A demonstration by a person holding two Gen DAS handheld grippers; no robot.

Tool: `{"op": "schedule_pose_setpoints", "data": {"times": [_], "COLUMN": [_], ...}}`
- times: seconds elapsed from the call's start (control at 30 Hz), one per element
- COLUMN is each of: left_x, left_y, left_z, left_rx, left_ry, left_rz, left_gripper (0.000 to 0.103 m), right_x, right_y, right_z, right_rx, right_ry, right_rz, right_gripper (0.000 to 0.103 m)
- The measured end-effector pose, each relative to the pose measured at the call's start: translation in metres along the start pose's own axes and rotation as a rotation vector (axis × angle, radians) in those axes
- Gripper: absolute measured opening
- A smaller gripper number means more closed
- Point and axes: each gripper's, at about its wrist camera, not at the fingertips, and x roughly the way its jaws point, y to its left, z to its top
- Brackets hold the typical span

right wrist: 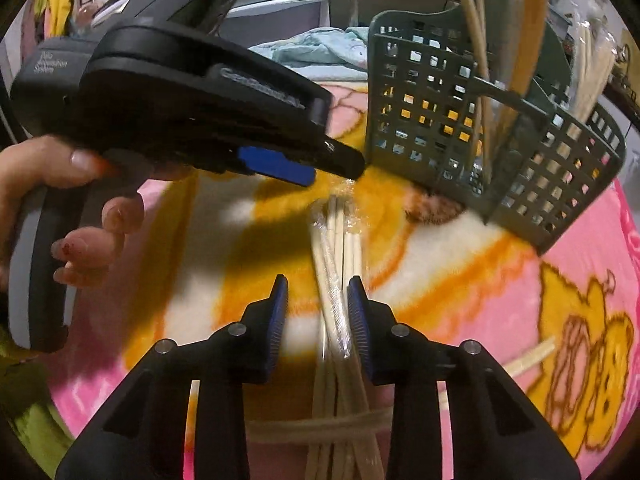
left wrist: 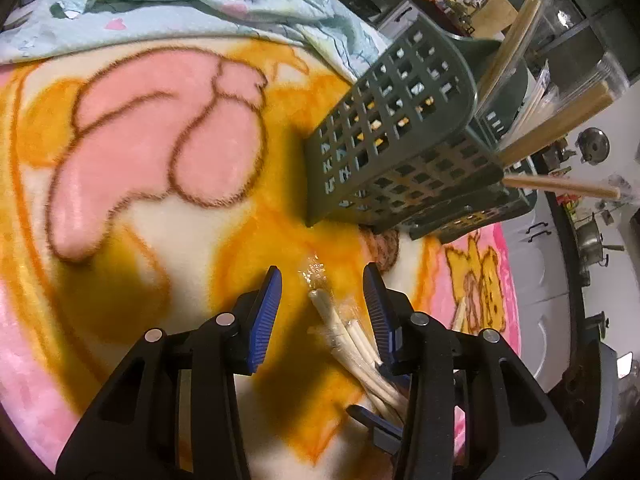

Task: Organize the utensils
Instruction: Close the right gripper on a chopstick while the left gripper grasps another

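Observation:
A bundle of pale chopsticks in clear wrap [left wrist: 340, 326] [right wrist: 335, 248] lies on a cartoon-print blanket [left wrist: 160, 140]. My left gripper [left wrist: 322, 276] straddles one end of it with the jaws apart. The bundle rests against the right pad, and the left pad stands clear. My right gripper [right wrist: 318, 284] straddles the bundle further along; the sticks lie near its right pad, with a gap on the left. The left gripper [right wrist: 336, 168] also shows in the right wrist view, held by a hand [right wrist: 80, 208]. A green perforated utensil holder [left wrist: 400, 140] [right wrist: 440, 120] stands just beyond, with several chopsticks upright in it.
A crumpled light-blue cloth [left wrist: 200, 0] lies at the back of the blanket. A loose pair of chopsticks [right wrist: 528, 356] rests on the blanket to the right. Cabinets [left wrist: 540, 280] and pots stand past the blanket's right edge.

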Motion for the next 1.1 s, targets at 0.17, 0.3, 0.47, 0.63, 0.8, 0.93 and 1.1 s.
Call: {"op": "schedule_pose_setpoints", "data": {"times": [0.17, 0.3, 0.47, 0.63, 0.8, 0.93, 1.1], "left_x": [0.009, 0.014, 0.020, 0.019, 0.010, -0.005, -0.032], "left_y": [-0.002, -0.004, -0.001, 0.005, 0.007, 0.012, 0.022], "left_z": [-0.001, -0.001, 0.001, 0.004, 0.004, 0.005, 0.008], "left_rx": [0.015, 0.030, 0.044, 0.044, 0.049, 0.057, 0.040], "left_ry": [0.008, 0.012, 0.019, 0.021, 0.000, -0.037, -0.099], "left_rz": [0.025, 0.058, 0.079, 0.054, 0.027, 0.036, 0.036], "left_gripper": [0.034, 0.024, 0.008, 0.002, 0.001, 0.001, 0.001], "right_x": [0.002, 0.000, -0.002, -0.005, -0.011, -0.015, -0.026], "right_y": [-0.004, -0.015, -0.028, -0.044, -0.055, -0.063, -0.073], "right_z": [0.002, 0.000, -0.003, -0.001, -0.001, 0.001, -0.001], "right_rx": [0.003, 0.036, 0.084, 0.138, 0.176, 0.204, 0.235], "right_ry": [-0.002, -0.002, 0.000, -0.010, -0.028, -0.041, -0.066], "right_rz": [-0.013, 0.011, 0.022, 0.030, 0.030, 0.020, 0.017], "right_gripper": [0.016, 0.012, 0.011, 0.011, 0.008, 0.006, 0.006]}}
